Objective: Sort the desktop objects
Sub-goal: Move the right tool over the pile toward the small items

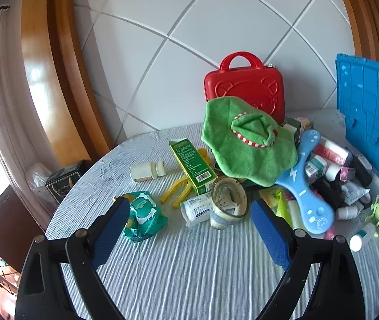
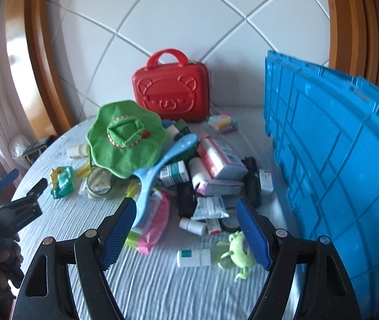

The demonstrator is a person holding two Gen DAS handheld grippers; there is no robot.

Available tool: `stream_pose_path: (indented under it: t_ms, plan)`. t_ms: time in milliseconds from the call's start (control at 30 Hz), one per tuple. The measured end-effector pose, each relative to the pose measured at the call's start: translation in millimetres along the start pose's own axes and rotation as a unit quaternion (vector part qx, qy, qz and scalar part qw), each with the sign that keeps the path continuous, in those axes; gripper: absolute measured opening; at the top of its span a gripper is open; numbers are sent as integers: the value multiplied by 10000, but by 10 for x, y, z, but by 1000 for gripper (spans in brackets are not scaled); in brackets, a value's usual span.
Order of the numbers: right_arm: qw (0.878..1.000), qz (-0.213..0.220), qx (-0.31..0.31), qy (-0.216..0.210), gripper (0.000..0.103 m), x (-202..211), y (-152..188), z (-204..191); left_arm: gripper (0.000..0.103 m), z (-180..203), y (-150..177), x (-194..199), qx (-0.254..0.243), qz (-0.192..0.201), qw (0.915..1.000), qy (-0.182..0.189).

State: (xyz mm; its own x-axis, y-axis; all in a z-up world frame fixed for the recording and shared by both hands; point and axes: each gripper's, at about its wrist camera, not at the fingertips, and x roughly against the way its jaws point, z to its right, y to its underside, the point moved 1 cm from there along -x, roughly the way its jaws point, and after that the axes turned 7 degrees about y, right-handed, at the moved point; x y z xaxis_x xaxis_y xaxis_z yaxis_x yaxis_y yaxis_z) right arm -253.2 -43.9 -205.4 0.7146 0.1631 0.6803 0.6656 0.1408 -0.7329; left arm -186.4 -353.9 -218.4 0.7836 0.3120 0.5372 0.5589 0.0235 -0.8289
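Bare cloth near; clutter heap ahead; crate probably blocks right.

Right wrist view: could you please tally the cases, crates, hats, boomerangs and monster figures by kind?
Red carry case: 1
Blue crate: 1
Green plush hat: 1
Blue boomerang: 1
Green monster figure: 1
Total: 5
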Motion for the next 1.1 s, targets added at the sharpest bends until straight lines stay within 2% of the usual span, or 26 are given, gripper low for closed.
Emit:
stream_pose_path:
  t_ms: [200, 367, 567, 767, 967, 1100]
  plan:
    - [9993, -66, -151, 333, 78, -205, 87, -63, 93, -100, -10, -304, -31, -122, 9996, 259]
    - [9984, -264, 0, 505, 78, -456, 197, -6, 93, 199, -34, -479, -320, -147, 9976, 589]
    - [9977, -605, 0, 308, 78, -832, 363, 193, 93, 532, -22, -637, -524, -270, 9949, 823]
    - [9948, -1014, 86, 74, 78, -1171, 548, 295, 93, 707, 183, -783, -557, -573, 9919, 983]
    - [9967, -803, 146, -20, 78, -1546, 223, 258, 93, 760, 255, -868, -464, -792, 9918, 893]
    - [9949, -973, 205, -163, 78, -1906, 66, 201, 93, 735, 221, -855, -481, -729, 9930, 792]
